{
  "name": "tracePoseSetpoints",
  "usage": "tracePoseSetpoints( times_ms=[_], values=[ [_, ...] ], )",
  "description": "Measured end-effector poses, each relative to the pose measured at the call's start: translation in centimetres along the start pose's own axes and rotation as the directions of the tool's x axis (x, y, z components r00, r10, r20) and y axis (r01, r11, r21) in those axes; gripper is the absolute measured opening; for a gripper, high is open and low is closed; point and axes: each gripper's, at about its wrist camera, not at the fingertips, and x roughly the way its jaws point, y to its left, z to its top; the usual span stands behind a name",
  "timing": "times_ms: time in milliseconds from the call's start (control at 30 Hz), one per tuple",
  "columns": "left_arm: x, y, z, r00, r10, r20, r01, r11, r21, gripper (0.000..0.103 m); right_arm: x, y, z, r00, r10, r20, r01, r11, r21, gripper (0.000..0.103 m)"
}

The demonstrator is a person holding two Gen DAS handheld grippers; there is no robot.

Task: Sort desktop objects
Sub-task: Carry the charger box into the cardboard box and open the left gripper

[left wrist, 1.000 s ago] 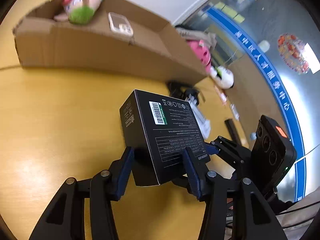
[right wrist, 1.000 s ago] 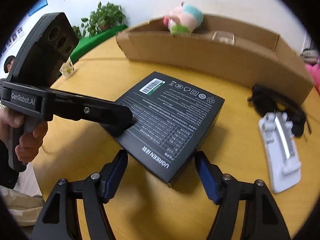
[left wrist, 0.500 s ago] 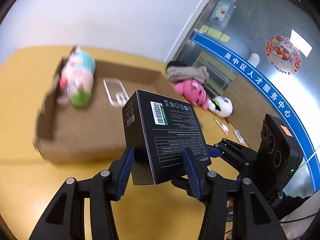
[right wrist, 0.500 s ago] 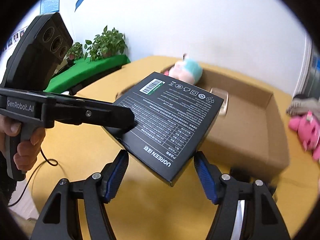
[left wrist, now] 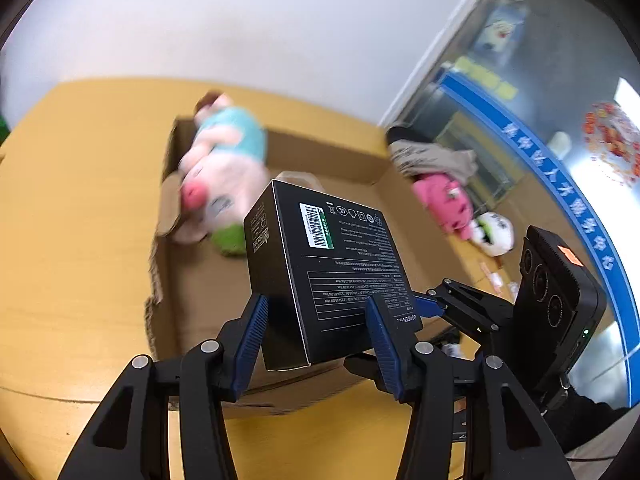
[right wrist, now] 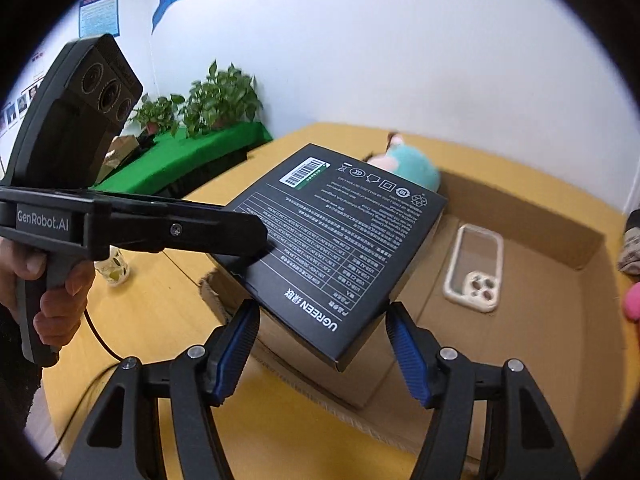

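Observation:
A black UGREEN box (left wrist: pixel 324 280) is held in the air by both grippers over the near edge of an open cardboard box (left wrist: pixel 192 292). My left gripper (left wrist: pixel 316 320) is shut on the black box's sides. My right gripper (right wrist: pixel 324 332) is shut on the black box (right wrist: pixel 340 240) at another corner. The left gripper's finger (right wrist: pixel 180 232) crosses the right wrist view. The cardboard box (right wrist: pixel 560 328) holds a pink and teal plush toy (left wrist: pixel 224 172) and a clear phone case (right wrist: pixel 476 268).
A pink plush (left wrist: pixel 444 204), a white plush (left wrist: pixel 494 234) and grey cloth (left wrist: pixel 432 158) lie on the yellow table (left wrist: pixel 72 220) beyond the cardboard box. A small cup (right wrist: pixel 114 268) stands at the table's left. Potted plants (right wrist: pixel 216 100) stand by the wall.
Both grippers have lifted the black box off the table and carried it forward over the cardboard box. The inside of the cardboard box now shows.

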Motion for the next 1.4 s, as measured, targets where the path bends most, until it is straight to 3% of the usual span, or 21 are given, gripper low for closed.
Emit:
tracePoseSetpoints(
  times_ms=[267, 367, 533, 633, 733, 767, 800, 867, 933, 1000, 1067, 1133, 1200, 1233, 1400],
  values=[
    [4.4, 3.7, -1.4, 0.986, 0.078, -0.145, -0.095, 0.989, -0.113, 0.053, 6.0, -1.1, -1.8, 0.983, 0.081, -0.163, -0.074, 0.996, 0.053, 0.065],
    [5.0, 3.7, -1.5, 0.979, 0.115, -0.171, -0.134, 0.985, -0.106, 0.053, 6.6, -1.6, -1.7, 0.978, 0.117, -0.172, -0.101, 0.990, 0.095, 0.065],
    [5.4, 2.9, -1.7, 0.967, 0.170, -0.190, -0.190, 0.977, -0.093, 0.053, 6.5, -1.0, -1.5, 0.985, 0.066, -0.162, -0.059, 0.997, 0.049, 0.069],
    [3.8, 2.9, -1.8, 0.974, 0.194, -0.115, -0.208, 0.970, -0.125, 0.062, 4.9, -1.0, -1.7, 0.991, 0.062, -0.119, -0.055, 0.996, 0.065, 0.070],
    [1.2, 1.3, -2.5, 0.954, 0.297, 0.047, -0.293, 0.953, -0.078, 0.077, 2.1, -1.5, -2.4, 0.999, -0.027, -0.018, 0.029, 0.996, 0.082, 0.080],
    [0.4, 0.4, -2.9, 0.941, 0.317, 0.116, -0.312, 0.948, -0.056, 0.085, 0.7, -1.6, -3.0, 0.991, -0.125, 0.035, 0.121, 0.988, 0.094, 0.080],
    [-0.3, -0.7, -3.7, 0.925, 0.329, 0.190, -0.329, 0.944, -0.032, 0.089, -0.4, -1.7, -3.7, 0.970, -0.227, 0.082, 0.217, 0.969, 0.123, 0.082],
    [-0.7, -2.6, -5.4, 0.889, 0.342, 0.306, -0.363, 0.932, 0.013, 0.103, -1.8, -2.1, -5.3, 0.924, -0.358, 0.135, 0.329, 0.924, 0.194, 0.082],
    [0.1, -4.7, -7.0, 0.854, 0.354, 0.380, -0.411, 0.908, 0.078, 0.103, -2.2, -3.0, -6.8, 0.895, -0.424, 0.135, 0.384, 0.890, 0.247, 0.082],
    [1.5, -5.8, -7.5, 0.838, 0.388, 0.383, -0.461, 0.879, 0.117, 0.103, -2.3, -3.8, -7.8, 0.873, -0.468, 0.138, 0.415, 0.862, 0.292, 0.082],
    [3.3, -6.7, -8.3, 0.835, 0.405, 0.373, -0.485, 0.861, 0.150, 0.103, -2.4, -4.3, -8.9, 0.844, -0.514, 0.149, 0.446, 0.830, 0.334, 0.082],
    [5.0, -7.2, -8.6, 0.835, 0.410, 0.367, -0.489, 0.859, 0.152, 0.103, -2.1, -4.6, -9.6, 0.831, -0.539, 0.139, 0.470, 0.813, 0.344, 0.082],
    [6.0, -7.2, -9.2, 0.841, 0.412, 0.350, -0.476, 0.871, 0.120, 0.102, -1.7, -4.1, -9.8, 0.820, -0.552, 0.151, 0.488, 0.812, 0.321, 0.085],
    [6.3, -6.4, -9.4, 0.852, 0.395, 0.344, -0.446, 0.892, 0.080, 0.103, -1.9, -4.2, -10.0, 0.818, -0.554, 0.155, 0.488, 0.811, 0.323, 0.085],
    [6.7, -6.1, -10.2, 0.852, 0.364, 0.376, -0.408, 0.912, 0.041, 0.102, -2.2, -4.1, -10.2, 0.806, -0.567, 0.171, 0.499, 0.806, 0.320, 0.087]
  ],
)
